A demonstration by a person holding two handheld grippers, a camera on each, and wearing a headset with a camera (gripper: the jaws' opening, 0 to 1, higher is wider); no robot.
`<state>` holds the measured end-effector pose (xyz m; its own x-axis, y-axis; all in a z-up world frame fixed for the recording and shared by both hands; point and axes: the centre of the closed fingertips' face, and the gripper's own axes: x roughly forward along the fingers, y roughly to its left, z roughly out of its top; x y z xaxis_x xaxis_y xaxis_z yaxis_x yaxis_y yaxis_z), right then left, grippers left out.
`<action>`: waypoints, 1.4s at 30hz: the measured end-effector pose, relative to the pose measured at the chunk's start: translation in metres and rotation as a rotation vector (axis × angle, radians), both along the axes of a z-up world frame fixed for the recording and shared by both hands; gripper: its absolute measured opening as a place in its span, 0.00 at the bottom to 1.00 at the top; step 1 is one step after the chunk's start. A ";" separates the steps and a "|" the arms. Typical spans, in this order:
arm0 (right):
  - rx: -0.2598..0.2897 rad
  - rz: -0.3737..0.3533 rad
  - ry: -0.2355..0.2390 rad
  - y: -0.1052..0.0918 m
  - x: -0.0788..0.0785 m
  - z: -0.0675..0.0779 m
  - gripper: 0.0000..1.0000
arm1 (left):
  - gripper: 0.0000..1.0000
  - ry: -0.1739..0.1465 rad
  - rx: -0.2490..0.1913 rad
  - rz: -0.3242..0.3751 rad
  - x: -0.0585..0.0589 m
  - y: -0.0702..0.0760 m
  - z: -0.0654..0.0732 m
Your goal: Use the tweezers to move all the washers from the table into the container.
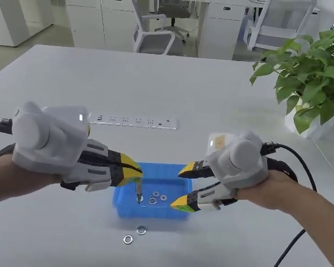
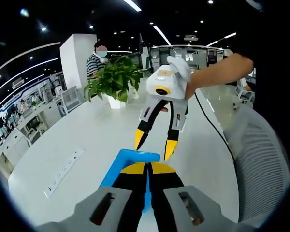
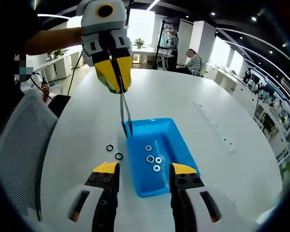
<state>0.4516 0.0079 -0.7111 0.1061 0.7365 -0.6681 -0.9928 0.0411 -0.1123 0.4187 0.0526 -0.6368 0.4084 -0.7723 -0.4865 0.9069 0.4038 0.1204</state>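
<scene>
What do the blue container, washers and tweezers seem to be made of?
The container looks like moulded plastic, matte uniform blue. The washers seem metal: silvery, glinting rings. The tweezers appear steel: thin, grey, shiny blades.

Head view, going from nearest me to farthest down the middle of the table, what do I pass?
Two loose washers → blue container → power strip → office chair.

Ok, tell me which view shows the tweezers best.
The right gripper view: the tweezers hang in full from the left gripper, tips at the blue container. The head view shows just a short tip; in the left gripper view the shut jaws hide them.
</scene>
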 end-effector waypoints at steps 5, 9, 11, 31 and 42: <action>0.011 -0.048 0.001 -0.010 -0.004 -0.001 0.52 | 0.04 0.006 -0.004 0.004 -0.008 0.001 -0.004; 0.020 -0.077 0.005 -0.016 -0.010 0.000 0.56 | 0.04 0.010 -0.004 0.003 -0.016 0.001 -0.009; 0.023 -0.104 0.013 -0.019 -0.010 0.000 0.62 | 0.04 0.013 -0.005 0.008 -0.019 0.002 -0.011; 0.066 -0.235 0.040 -0.030 -0.017 -0.005 0.94 | 0.04 0.055 -0.010 0.047 -0.039 0.011 -0.041; 0.073 -0.248 0.066 -0.031 -0.022 -0.014 1.00 | 0.04 0.070 -0.015 0.049 -0.038 0.012 -0.047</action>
<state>0.4298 -0.0229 -0.7254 0.2475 0.7402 -0.6252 -0.9565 0.2896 -0.0357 0.3806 0.0643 -0.6837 0.4116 -0.7595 -0.5037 0.8918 0.4495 0.0510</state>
